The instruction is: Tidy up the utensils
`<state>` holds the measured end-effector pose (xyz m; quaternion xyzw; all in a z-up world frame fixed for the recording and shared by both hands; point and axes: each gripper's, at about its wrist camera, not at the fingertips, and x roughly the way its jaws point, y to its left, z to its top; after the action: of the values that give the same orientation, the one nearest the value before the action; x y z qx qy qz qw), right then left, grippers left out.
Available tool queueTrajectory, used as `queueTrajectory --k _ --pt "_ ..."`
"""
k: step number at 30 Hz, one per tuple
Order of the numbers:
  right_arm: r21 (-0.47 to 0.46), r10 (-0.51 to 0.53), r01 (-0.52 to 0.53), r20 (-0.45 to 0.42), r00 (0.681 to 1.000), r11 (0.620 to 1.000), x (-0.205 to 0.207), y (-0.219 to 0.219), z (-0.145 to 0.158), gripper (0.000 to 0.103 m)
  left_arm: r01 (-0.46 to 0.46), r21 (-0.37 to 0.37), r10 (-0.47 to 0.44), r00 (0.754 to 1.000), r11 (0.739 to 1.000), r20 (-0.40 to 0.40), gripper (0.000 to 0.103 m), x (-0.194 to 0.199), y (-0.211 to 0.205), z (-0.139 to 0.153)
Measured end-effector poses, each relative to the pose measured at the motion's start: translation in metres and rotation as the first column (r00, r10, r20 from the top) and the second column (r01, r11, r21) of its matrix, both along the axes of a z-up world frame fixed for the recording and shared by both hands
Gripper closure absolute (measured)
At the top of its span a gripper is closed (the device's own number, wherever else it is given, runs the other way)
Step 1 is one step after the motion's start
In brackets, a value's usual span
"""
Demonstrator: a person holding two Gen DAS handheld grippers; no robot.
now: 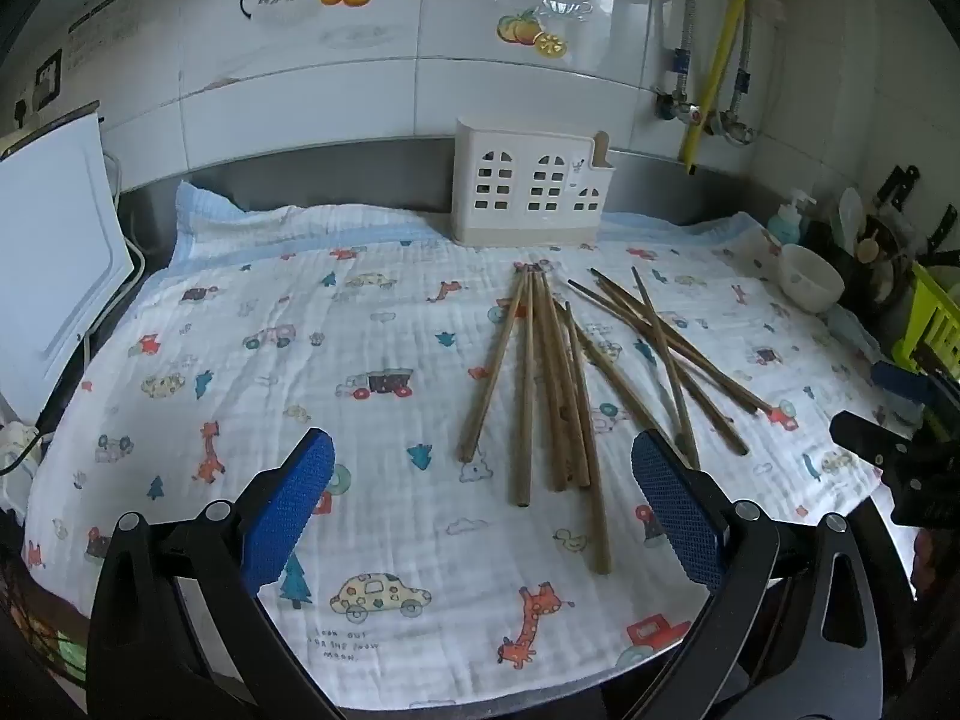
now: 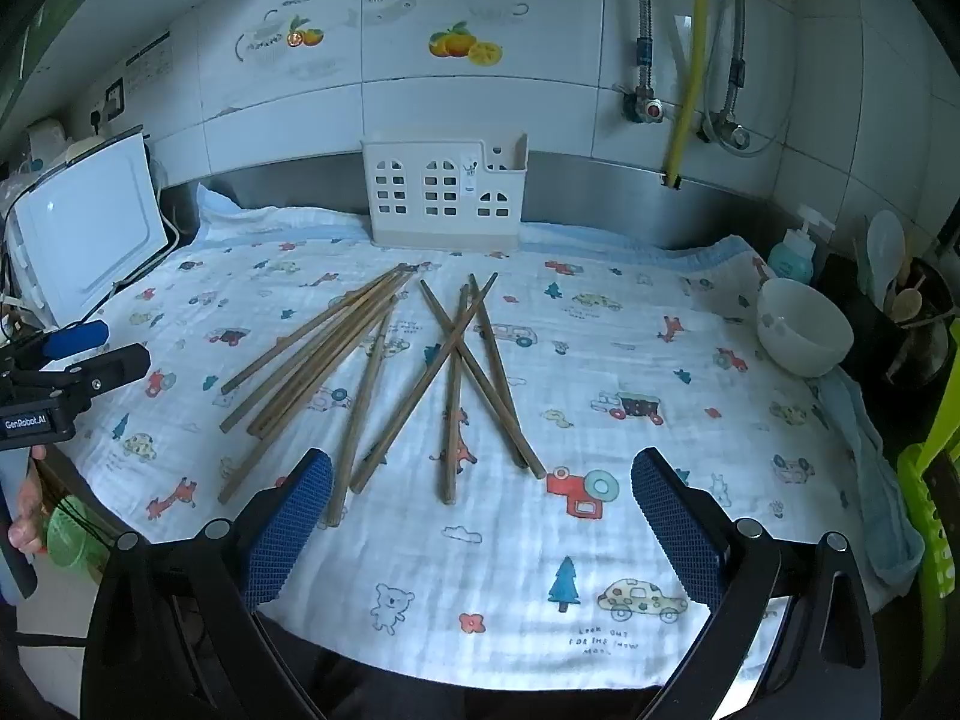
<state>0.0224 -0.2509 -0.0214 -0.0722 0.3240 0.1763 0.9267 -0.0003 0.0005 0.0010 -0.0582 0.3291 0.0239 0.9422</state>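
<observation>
Surface: a counter covered by a white cloth printed with cars, giraffes and trees, its back edge pale blue.
Room: a tiled wall with fruit stickers behind; hoses and a yellow pipe at the right; a white board leans at the left; a white bowl and a soap bottle sit at the right.
Holder: a cream holder with house-shaped cutouts stands upright at the back of the cloth, against the wall.
Chopsticks: brown chopsticks lie loose on the cloth in front of the holder, one fanned bunch and beside it a crossed bunch.
Left gripper: tilted down over the near cloth, blue pads spread wide, nothing between them.
Right gripper: same downward tilt, jaws wide apart, holding nothing; the chopsticks' near ends lie just ahead.
</observation>
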Motion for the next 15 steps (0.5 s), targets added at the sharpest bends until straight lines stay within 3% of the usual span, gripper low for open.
queueTrajectory --k 6,7,15 --pt "-0.008 0.001 -0.001 0.003 1.0 1.0 0.0 0.002 0.0 0.006 -0.009 0.012 0.009 1.0 1.0 0.008 0.005 -0.001 0.003 0.0" --pt "-0.007 0.0 0.0 0.002 1.0 1.0 0.001 0.001 -0.001 0.006 -0.003 0.042 0.002 1.0 0.999 0.012 0.005 -0.001 -0.006 0.003" --pt "-0.011 0.004 -0.004 0.001 1.0 1.0 0.002 0.004 -0.004 0.006 -0.023 0.029 0.023 1.0 0.999 -0.005 0.005 0.005 0.001 -0.006"
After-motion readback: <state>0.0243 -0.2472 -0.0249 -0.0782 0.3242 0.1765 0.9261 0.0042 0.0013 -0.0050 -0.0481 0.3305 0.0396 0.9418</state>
